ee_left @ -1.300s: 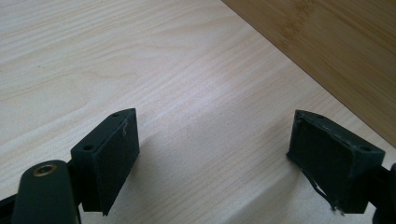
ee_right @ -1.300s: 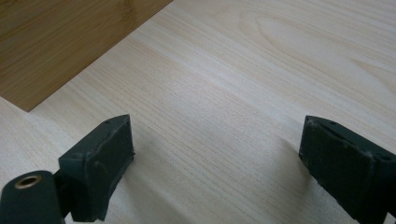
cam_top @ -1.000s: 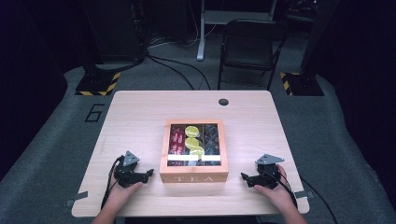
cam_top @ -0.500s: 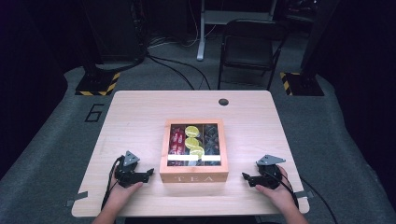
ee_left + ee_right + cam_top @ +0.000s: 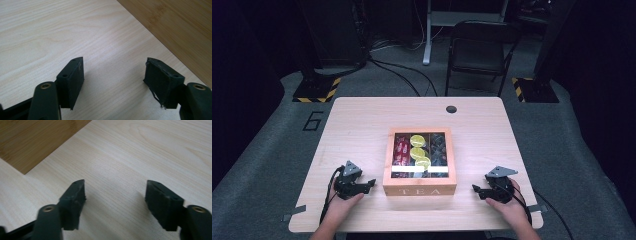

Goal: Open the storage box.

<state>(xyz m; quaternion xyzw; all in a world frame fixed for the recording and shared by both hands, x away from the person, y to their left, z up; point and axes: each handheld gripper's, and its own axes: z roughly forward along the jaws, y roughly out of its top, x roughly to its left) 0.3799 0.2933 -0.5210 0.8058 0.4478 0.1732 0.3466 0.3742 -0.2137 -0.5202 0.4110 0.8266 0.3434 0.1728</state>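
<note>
The tea box sits at the middle of the counter, near its front edge, lid down over the packets behind the clear pane. The left gripper rests just left of the tea box and the right gripper a little farther off to its right, both with jaws spread wide and empty. Opening it well likely means steadying one side wall while the other gripper lifts the front lip of the lid. Behind the tea box lies bare counter, room for the lid to swing; in front of it the counter's edge is close
</note>
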